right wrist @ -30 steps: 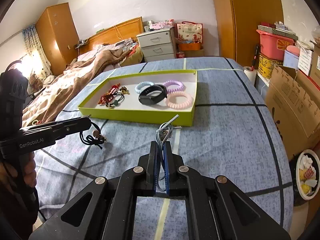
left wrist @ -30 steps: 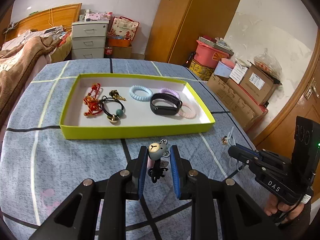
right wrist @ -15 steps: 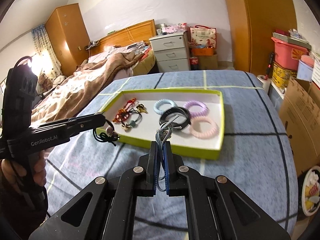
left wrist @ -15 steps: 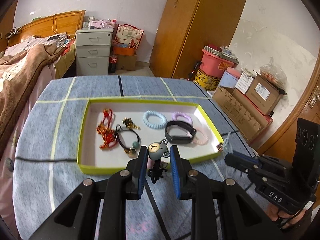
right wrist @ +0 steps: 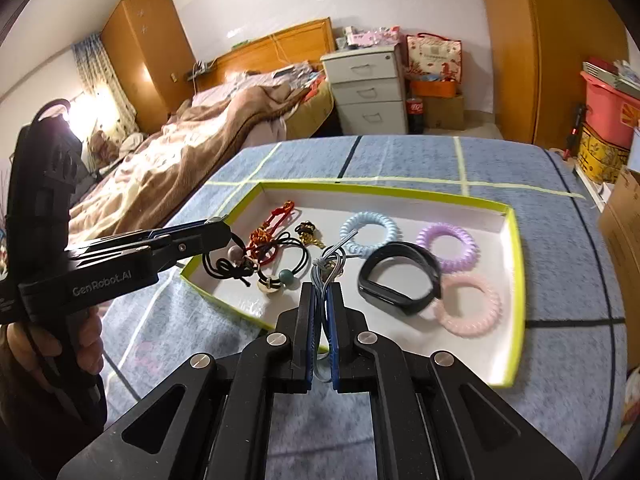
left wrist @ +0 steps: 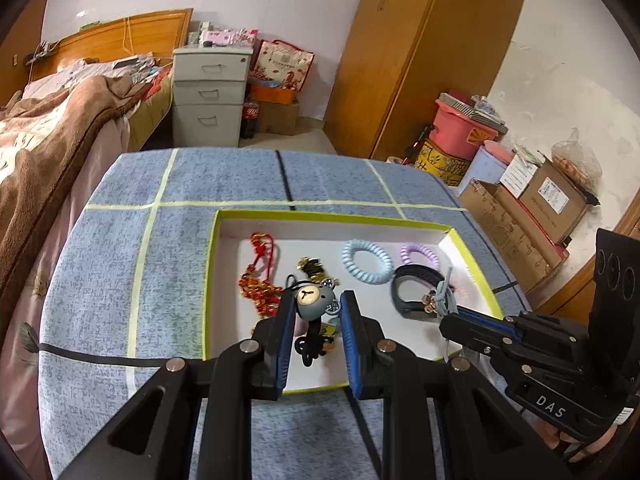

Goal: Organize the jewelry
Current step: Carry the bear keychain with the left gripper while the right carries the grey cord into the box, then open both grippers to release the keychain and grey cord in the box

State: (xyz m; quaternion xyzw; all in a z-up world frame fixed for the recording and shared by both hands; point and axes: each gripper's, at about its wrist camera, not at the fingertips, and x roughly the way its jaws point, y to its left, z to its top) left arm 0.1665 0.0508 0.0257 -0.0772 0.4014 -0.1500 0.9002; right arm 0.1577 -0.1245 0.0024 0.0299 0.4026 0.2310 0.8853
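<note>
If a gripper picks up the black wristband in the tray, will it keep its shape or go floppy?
The black wristband stands as an open loop on its edge, so it probably holds its shape. It looks thin and hollow, likely light. Resting on the smooth white tray floor, it may slide when nudged.

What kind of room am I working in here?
A lived-in bedroom, most likely: an unmade bed with a wooden headboard, a drawer cabinet beside it, and a tall wooden wardrobe. Storage boxes line one wall.

Bear-charm hair tie (left wrist: pixel 314 300) in left claw (left wrist: pixel 316 312) above tray (left wrist: pixel 332 218)
</note>
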